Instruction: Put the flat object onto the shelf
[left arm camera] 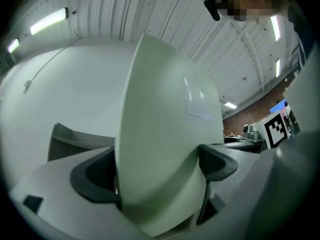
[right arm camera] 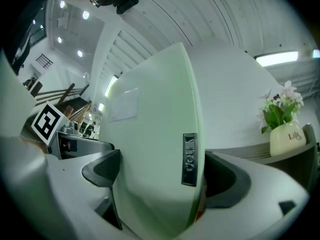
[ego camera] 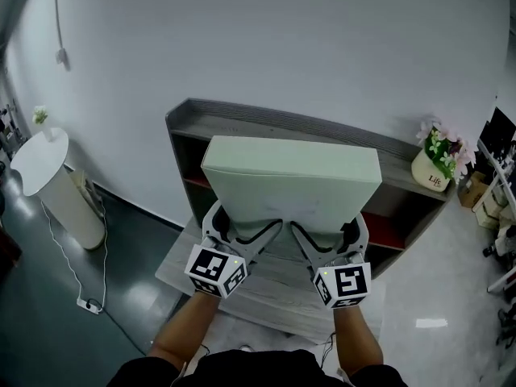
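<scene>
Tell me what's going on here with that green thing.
A person is holding a pale green flat rectangular case with both tools. The left tongs and the right tongs are each clamped on its near edge. The case is held up in front of the grey wooden shelf unit against the white wall and does not appear to rest on it yet. A white pot of flowers stands on the shelf's top at the right end.

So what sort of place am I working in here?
Probably an office: a low shelf against a white wall, a flower pot on it, and a monitor at the right edge.
</scene>
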### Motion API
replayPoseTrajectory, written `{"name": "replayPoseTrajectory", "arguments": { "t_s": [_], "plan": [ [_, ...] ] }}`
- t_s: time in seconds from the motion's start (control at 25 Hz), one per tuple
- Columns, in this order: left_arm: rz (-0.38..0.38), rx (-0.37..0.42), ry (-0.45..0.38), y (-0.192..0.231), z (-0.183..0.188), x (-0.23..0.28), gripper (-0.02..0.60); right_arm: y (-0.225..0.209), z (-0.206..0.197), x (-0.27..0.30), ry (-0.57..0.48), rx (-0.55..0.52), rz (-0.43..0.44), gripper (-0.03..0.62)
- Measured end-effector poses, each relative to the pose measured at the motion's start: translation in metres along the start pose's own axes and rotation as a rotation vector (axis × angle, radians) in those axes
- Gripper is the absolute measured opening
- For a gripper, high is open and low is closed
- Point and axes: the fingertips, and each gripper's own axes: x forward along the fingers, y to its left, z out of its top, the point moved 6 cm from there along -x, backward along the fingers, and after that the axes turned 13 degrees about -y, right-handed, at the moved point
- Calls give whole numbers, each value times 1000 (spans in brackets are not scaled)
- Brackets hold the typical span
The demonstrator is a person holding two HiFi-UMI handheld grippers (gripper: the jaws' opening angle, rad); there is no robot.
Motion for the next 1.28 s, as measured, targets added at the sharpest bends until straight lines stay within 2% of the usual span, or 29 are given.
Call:
{"name": "replayPoseTrajectory", "arguments": {
  "t_s": [0.24, 0.56, 0.8, 1.04, 1.16, 1.28],
  "plan": [
    [-61, 1, -50, 3, 15, 39, 512, -23, 20, 17, -30, -53, -45, 499],
    [-92, 0, -88, -5, 28, 77, 512, -54, 40, 29, -55, -97, -63, 499],
    [-138, 23, -115, -11, 61, 111, 512, -78, 76, 43, -103, -124, -79, 499],
    [-133, 30, -92, -14, 87, 155, 512, -112, 98, 65, -117, -101, -98, 499],
    [-148, 25, -74, -12, 88, 179, 512, -131, 99, 76, -104, -93, -114, 499],
    [-167, -17, -45, -7, 78, 203, 512, -148, 95, 87, -65, -99, -132, 499]
  ]
}}
